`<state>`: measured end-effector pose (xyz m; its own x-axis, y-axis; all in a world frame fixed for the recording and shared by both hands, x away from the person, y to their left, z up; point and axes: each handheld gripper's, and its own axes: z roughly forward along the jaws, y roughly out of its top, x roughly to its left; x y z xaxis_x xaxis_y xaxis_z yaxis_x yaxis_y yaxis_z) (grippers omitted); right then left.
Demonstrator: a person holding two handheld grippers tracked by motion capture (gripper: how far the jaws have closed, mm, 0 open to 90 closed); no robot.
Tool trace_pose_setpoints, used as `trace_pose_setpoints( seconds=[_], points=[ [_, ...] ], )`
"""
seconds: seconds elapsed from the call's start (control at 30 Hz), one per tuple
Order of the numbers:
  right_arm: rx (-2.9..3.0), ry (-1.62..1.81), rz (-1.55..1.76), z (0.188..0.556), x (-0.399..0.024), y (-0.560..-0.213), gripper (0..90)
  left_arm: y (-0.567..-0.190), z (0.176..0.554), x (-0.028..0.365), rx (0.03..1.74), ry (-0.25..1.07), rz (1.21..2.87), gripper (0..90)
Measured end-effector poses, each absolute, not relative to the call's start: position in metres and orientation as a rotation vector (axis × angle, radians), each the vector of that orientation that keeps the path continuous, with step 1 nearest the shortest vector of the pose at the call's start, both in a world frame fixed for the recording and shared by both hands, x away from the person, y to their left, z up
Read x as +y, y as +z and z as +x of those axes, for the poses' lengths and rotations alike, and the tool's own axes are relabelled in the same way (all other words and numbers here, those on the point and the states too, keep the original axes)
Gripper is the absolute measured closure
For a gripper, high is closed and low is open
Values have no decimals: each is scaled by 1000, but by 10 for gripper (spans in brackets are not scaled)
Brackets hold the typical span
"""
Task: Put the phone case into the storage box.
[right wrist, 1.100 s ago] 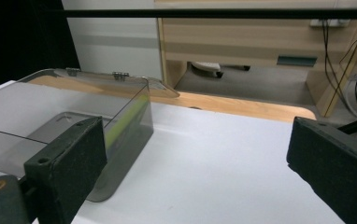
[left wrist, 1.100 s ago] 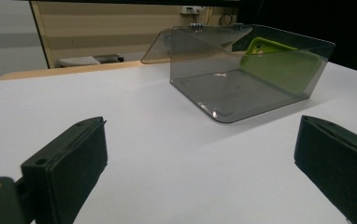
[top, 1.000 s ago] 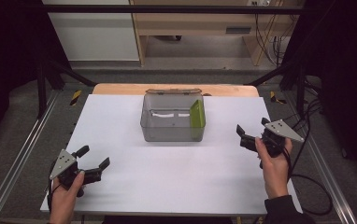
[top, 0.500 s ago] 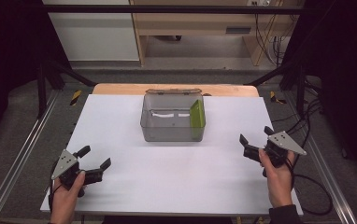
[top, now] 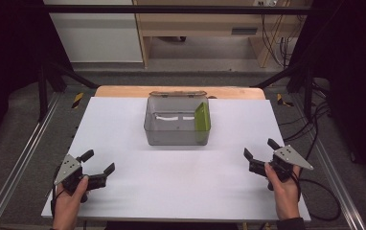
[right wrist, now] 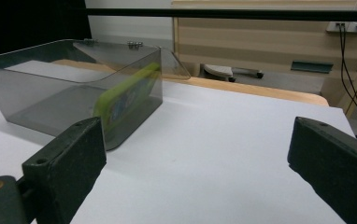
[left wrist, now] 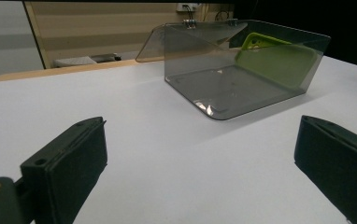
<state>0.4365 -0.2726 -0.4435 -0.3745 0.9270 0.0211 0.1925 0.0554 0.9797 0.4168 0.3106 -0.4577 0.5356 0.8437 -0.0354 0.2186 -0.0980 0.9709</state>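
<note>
Both my pairs of jaws stand spread wide with nothing between them. My right gripper (top: 262, 154) sits low over the near right part of the white table (top: 123, 124), and that is the change: a second ago it was up level with the clear grey box (top: 176, 122), close off its right side, and it has since drawn back toward me and outward, its jaws already apart then as now. My left gripper (top: 98, 162) has hardly stirred at the near left corner, also gaping. Looking along my right jaws, I see the box (right wrist: 74, 88) ahead and to the left, with the green phone case (right wrist: 125, 100) standing on edge against the wall nearest me; along my left jaws, the same box (left wrist: 242, 70) lies ahead to the right, lid tipped back, the green phone case (left wrist: 274, 58) leaning against the far side wall. From above, the green phone case (top: 201, 117) stands inside the box at its right end, well apart from both grippers. I judge the retreat, empty-handed with the case in the box, means the placing is done and my hands are settling to rest.
</note>
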Motion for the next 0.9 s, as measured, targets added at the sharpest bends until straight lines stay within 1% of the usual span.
trace_pose_setpoints(
  seconds=[0.33,0.9],
  points=[
    [1669,1380,1128,432,-269,-454,49,-458,417,311,918,668,1612,24],
    [1725,1379,1092,435,-252,-462,51,-459,417,310,896,680,1611,26]
  ],
)
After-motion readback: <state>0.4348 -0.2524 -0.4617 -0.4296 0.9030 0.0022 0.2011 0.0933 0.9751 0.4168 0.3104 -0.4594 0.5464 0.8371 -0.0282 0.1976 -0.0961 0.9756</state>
